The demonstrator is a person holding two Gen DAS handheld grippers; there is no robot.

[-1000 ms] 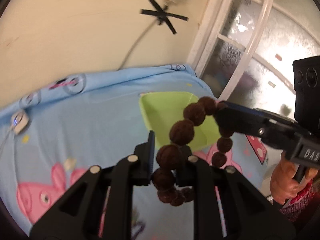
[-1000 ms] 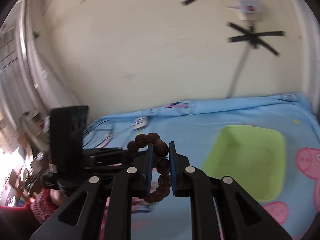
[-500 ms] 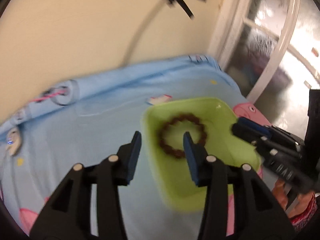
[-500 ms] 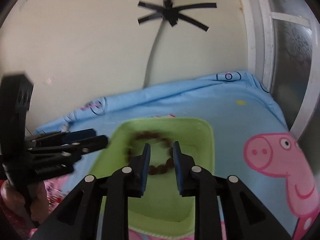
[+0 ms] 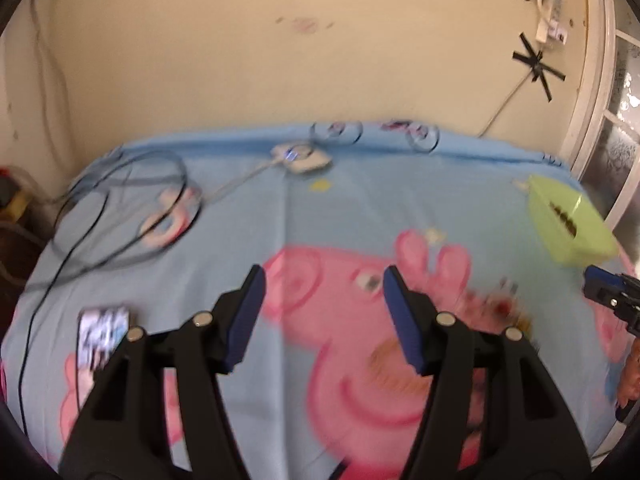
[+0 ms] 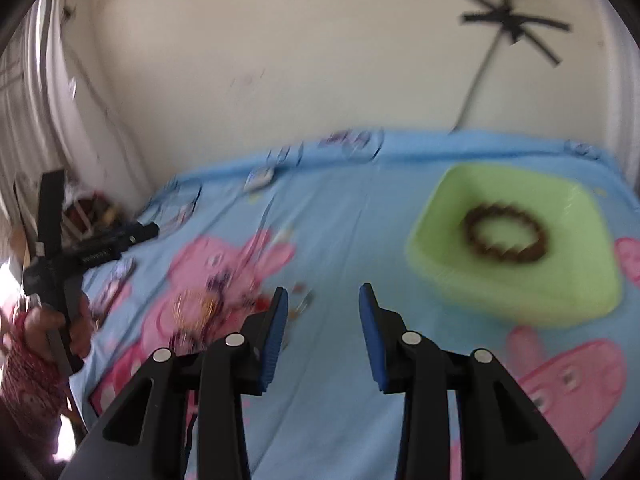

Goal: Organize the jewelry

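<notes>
A brown bead bracelet (image 6: 506,237) lies flat inside the green tray (image 6: 460,280) at the right of the right wrist view; the left wrist view shows the tray (image 5: 576,240) far right with the beads (image 5: 564,216) seen edge-on. My right gripper (image 6: 322,312) hovers over the blue cloth left of the tray, its jaws opening with nothing between them. My left gripper (image 5: 322,292) is over the pink pig print, jaws opening, also bare. A blurred pile of small jewelry (image 6: 200,304) lies on the cloth; it shows as red and gold bits (image 5: 500,304) in the left wrist view.
A blue cartoon-print cloth (image 5: 352,208) covers the surface against a beige wall. A white charger (image 5: 302,158) and looped cables (image 5: 120,208) lie at the back left. A phone (image 5: 102,330) rests near the front left. A person's hand (image 6: 60,320) holds the left gripper's handle.
The bracelet, held by both grippers a second ago, now lies in the green tray. Both grippers let go and opened, then swung left away from the tray, the left one much farther.
</notes>
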